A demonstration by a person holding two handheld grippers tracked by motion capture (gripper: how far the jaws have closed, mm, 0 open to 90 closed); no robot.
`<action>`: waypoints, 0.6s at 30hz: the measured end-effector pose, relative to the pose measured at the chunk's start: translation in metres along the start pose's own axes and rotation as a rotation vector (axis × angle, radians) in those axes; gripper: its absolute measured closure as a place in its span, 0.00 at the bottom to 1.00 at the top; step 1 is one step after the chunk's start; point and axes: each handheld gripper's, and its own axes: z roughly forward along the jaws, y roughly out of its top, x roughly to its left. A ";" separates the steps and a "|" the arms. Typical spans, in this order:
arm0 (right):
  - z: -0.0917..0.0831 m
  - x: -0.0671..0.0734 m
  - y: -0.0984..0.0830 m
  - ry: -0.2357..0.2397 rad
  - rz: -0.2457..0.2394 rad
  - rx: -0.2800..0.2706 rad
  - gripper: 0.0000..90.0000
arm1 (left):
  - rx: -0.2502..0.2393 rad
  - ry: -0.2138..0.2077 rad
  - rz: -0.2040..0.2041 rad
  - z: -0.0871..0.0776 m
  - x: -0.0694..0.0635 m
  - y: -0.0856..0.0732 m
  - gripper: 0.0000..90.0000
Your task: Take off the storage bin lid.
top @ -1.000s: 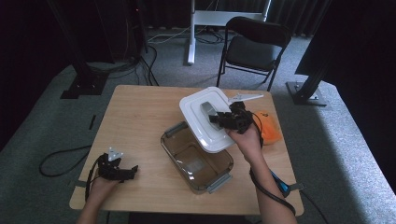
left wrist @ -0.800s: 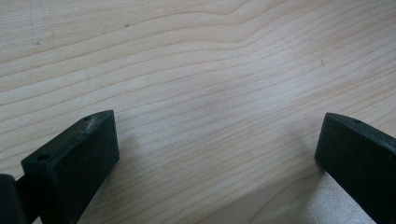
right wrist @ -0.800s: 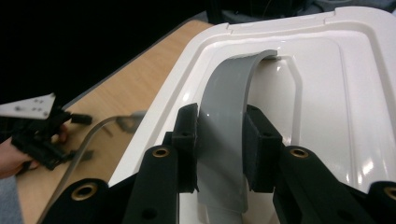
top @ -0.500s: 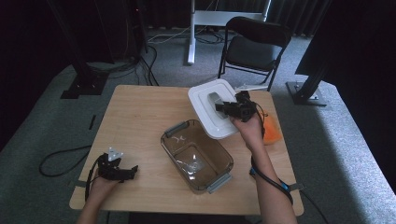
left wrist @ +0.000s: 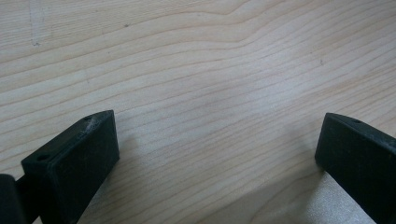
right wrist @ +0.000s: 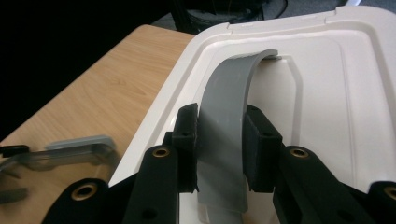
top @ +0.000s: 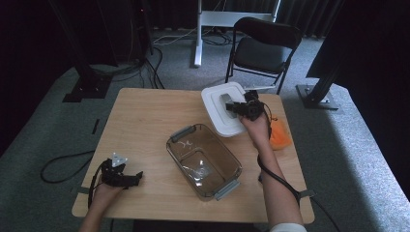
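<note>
My right gripper [top: 235,107] is shut on the grey arched handle [right wrist: 229,88] of a white lid [top: 217,108]. It holds the lid over the table's far right part, beyond the container. In the right gripper view, the right gripper [right wrist: 221,140] has its jaws pressed on both sides of the handle, with the lid [right wrist: 336,93] spread behind them. A clear rectangular container [top: 177,136] with grey end handles sits uncovered mid-table. My left gripper [top: 133,178] rests at the near left with its jaws open. The left gripper [left wrist: 215,149] has only bare wood between its fingers.
An orange object [top: 280,136] lies near the table's right edge, beside my right wrist. A black chair [top: 263,48] stands behind the wooden table [top: 140,121]. The container's near end [right wrist: 70,151] shows low at the left in the right gripper view.
My right gripper has carried the lid away from above the container, toward the far right, and a little lower. The left gripper has stayed in place.
</note>
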 end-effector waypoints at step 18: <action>0.046 -0.020 -0.032 -0.024 0.054 0.077 0.77 | 0.000 -0.001 0.002 0.000 0.000 0.000 0.00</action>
